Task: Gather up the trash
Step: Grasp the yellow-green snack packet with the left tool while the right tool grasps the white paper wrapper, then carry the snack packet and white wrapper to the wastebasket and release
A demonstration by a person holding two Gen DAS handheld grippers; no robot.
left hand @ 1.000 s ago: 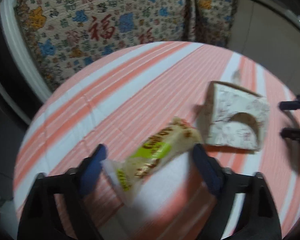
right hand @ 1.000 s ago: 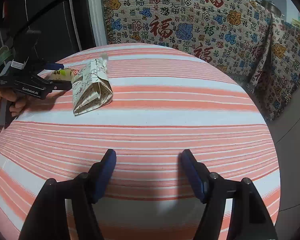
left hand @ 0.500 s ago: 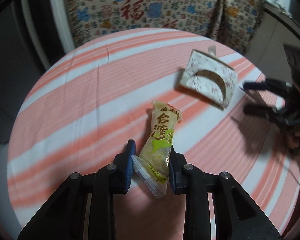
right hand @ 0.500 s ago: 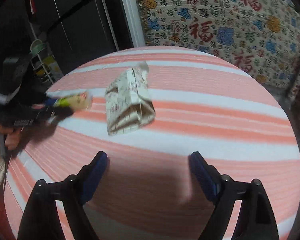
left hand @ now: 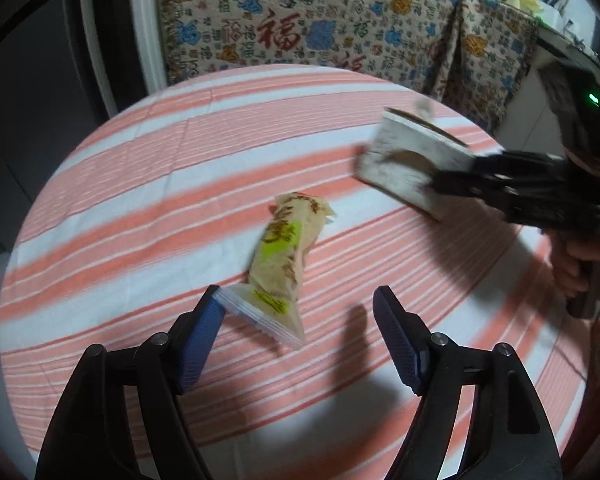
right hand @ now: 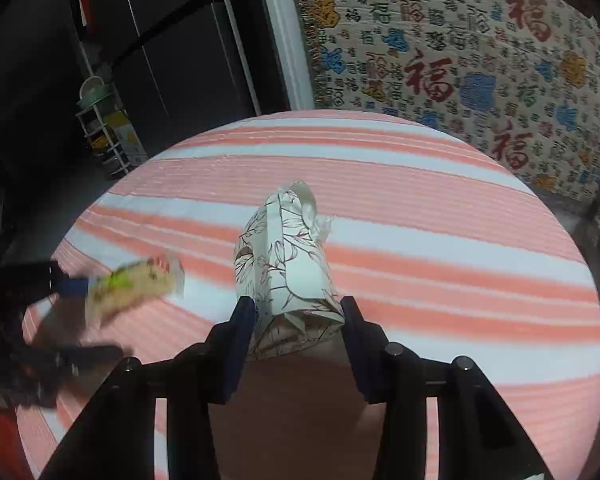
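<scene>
the snack wrapper (left hand: 284, 258) hangs off the left gripper (left hand: 298, 338)'s one pad as its jaws spread open above the striped surface (left hand: 140, 184); light, crinkly, slippery, so pinch the crimped end. the right gripper (right hand: 298, 322) is closing around the floral paper bag (right hand: 288, 276), soft and crushable

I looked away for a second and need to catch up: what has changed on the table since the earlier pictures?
The left gripper had pinched the snack wrapper; now its jaws are opening and the wrapper only touches one pad. The right gripper came across to the flowered paper bag, and its jaws are closing around the bag's near end. The striped tablecloth and the patterned throw behind look unchanged.
</scene>
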